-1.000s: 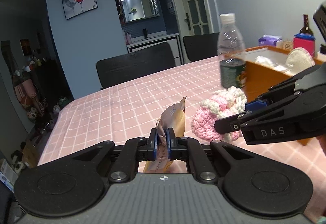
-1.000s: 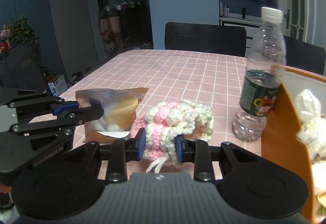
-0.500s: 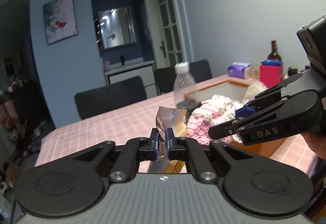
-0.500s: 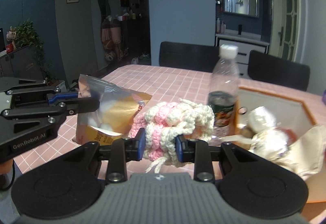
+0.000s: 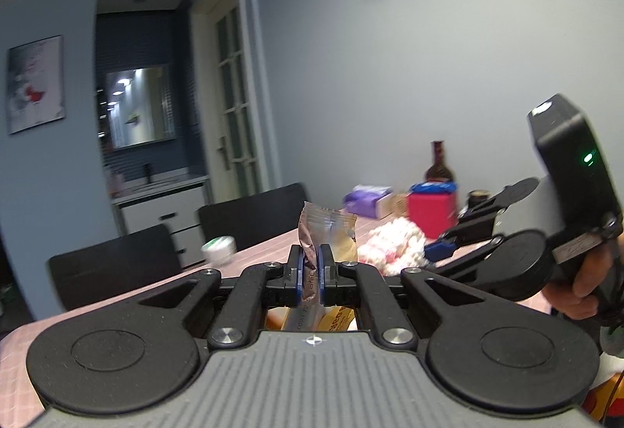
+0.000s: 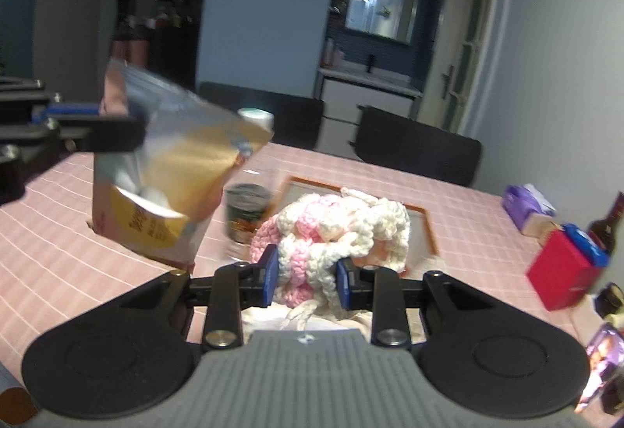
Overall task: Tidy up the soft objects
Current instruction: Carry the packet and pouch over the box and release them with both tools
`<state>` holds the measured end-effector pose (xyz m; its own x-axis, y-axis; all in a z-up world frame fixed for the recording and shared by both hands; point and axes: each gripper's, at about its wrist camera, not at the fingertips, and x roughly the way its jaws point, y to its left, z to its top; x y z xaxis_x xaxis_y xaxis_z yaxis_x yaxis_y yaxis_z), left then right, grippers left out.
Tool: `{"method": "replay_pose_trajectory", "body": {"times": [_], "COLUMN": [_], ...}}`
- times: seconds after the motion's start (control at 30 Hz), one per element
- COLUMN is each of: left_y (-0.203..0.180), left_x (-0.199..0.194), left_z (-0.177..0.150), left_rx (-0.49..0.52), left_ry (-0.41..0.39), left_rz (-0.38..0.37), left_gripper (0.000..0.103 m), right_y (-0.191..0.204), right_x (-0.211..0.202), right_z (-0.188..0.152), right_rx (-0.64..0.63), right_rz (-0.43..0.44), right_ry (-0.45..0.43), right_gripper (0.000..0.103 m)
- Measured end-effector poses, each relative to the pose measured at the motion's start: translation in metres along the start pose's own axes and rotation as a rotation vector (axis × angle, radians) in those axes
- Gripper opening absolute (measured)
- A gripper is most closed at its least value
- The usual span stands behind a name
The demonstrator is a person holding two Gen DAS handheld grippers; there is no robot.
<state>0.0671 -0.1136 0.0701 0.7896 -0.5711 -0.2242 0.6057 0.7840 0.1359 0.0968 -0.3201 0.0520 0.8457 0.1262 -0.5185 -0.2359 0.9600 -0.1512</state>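
We are holding two grippers above a table (image 6: 448, 202) covered in a pink checked cloth. The left gripper (image 5: 311, 268) is pinching a pouch (image 5: 327, 233) with its blue-padded fingers almost together, only the thin crinkled top edge between them. In the right wrist view the same gripper (image 6: 117, 124) is reaching in from the left edge, level, and the pouch (image 6: 175, 170) is hanging from it, tilted, clear of the cloth; it is a flat foil bag, silver and yellow, glossy.

The right gripper (image 6: 306, 278) is clamping a crochet (image 6: 335, 229), its fingers partly apart with the lump filling the gap. The crochet is a soft knobbly bundle of thick pink and cream yarn, with a loose strand dangling below the pads. It is hanging over an orange-rimmed tray (image 6: 427, 221) near the table's middle. In the left wrist view this gripper (image 5: 436, 252) is coming in from the right, with our hand (image 5: 585, 283) wrapped round its handle, and the crochet (image 5: 394, 244) is showing blurred at its tip.

A bottle (image 6: 245, 209) is standing just left of the tray, blurred. Near the table's right edge are sitting a red box (image 6: 561, 276) and a purple pack (image 6: 526, 207).
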Motion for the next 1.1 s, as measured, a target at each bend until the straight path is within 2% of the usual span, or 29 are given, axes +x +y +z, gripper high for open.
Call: {"method": "replay_pose_trajectory", "body": {"times": [0.2,0.53,0.73,0.97,1.1], "left_y": [-0.02,-0.032,-0.041,-0.037,-0.037], "left_x": [0.05,0.108,0.127,0.163,0.172], "left_z": [0.001,-0.022,-0.021,-0.033,-0.045], "left_rx": [-0.001,-0.018,0.041,0.019,0.042], "left_ry": [0.053,0.235,0.301,0.39,0.431], "left_rz": [-0.081,-0.152,-0.147,-0.137,-0.113], "left_gripper": [0.008,0.007,0.007,0.007,0.007], "right_y": [-0.033,-0.067,-0.076,-0.079,-0.08], "right_x": [0.023,0.07,0.092,0.11,0.125], "right_z": [-0.009,-0.026,-0.025,-0.032,-0.034], "right_rx": [0.053,0.128,0.095,0.087,0.085], "right_rz": [-0.012,0.077,0.083,0.098,0.104], "right_ry": [0.131,0.337,0.409,0.457,0.49], "right_gripper": [0.03,0.031,0.032,0.034,0.035]}}
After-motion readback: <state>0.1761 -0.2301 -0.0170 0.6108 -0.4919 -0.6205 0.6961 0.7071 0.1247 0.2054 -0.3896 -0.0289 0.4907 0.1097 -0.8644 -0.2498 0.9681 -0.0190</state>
